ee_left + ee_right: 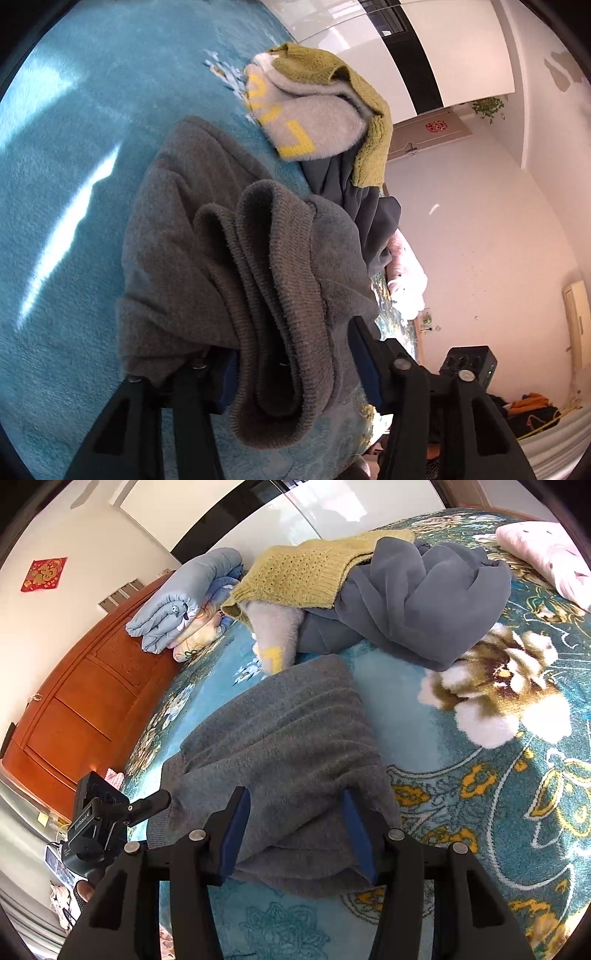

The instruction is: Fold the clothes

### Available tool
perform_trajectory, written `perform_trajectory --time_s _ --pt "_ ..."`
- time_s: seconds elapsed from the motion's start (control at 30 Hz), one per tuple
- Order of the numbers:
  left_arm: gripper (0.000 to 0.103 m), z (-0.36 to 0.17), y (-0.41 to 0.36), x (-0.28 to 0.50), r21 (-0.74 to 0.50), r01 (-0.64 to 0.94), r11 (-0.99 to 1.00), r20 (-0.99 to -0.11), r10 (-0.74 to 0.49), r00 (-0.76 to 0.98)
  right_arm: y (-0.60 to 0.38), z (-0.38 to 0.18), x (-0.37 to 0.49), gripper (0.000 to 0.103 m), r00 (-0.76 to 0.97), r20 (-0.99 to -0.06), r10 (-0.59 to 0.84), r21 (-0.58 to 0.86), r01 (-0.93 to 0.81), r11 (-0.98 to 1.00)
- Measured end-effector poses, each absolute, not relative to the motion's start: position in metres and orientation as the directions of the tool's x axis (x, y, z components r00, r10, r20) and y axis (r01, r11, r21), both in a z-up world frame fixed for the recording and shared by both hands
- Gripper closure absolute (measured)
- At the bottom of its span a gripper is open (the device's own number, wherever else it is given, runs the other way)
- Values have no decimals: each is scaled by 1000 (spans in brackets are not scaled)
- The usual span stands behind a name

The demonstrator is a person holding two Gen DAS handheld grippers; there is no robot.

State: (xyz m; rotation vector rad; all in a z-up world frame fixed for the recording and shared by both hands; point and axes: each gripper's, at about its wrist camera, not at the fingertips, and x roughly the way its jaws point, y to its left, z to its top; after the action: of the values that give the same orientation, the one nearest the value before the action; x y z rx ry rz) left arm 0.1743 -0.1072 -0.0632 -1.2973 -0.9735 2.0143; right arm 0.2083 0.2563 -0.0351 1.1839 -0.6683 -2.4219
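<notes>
A grey knit sweater point(192, 236) lies on the teal bed blanket point(55, 184). Its ribbed hem is bunched between the fingers of my left gripper point(295, 365) and drapes over the left finger, hiding it. The jaws stand wide apart and the cloth looks uncompressed. In the right wrist view the same sweater point(288, 731) lies partly folded on the floral blanket point(480, 794). My right gripper point(293, 830) is open, its blue pads point(356, 834) on either side of the near fold.
Beyond the sweater is a pile: a yellow-green knit point(299, 576), a white fuzzy garment with yellow letters point(317, 125) and a blue-grey garment point(424, 594). A pink folded item point(546, 557) lies far right. A folded quilt point(181, 602) sits by the wooden headboard point(85, 694).
</notes>
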Motion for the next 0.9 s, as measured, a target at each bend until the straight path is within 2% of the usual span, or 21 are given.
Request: perform_trajectory --time_s 0.03,0.07,0.2,0.27,0.43,0.53,0.8,0.9 --pt "70 -60 -105 173 -779 -75 -622 -551 737 -391 258 -35 208 50 -584 -633 -509 560 108 -821" --pt "74 -55 -103 173 -754 -85 -651 -576 718 -392 259 -35 208 50 -584 -632 -509 564 103 -819" --pt "77 -44 -89 178 -627 -125 -769 -686 621 -380 258 -35 208 50 -586 -632 -508 567 98 -818" --pt "77 -44 -85 183 -593 -138 -794 -712 596 -372 260 -35 208 50 -587 -632 -507 568 95 -818" --pt "76 -51 -91 193 -628 -118 -769 -704 626 -337 265 -34 210 50 -590 -627 -508 575 89 -813" --pt "71 -56 -96 199 -649 -104 -753 -697 644 -315 267 -35 209 50 -591 -626 -510 579 86 -811" --pt "70 -65 -103 213 -696 -74 -715 -677 687 -265 268 -38 208 50 -589 -621 -516 589 83 -804" --pt "73 -58 -96 216 -687 -98 -720 -677 684 -271 268 -39 208 50 -589 -622 -515 590 79 -803"
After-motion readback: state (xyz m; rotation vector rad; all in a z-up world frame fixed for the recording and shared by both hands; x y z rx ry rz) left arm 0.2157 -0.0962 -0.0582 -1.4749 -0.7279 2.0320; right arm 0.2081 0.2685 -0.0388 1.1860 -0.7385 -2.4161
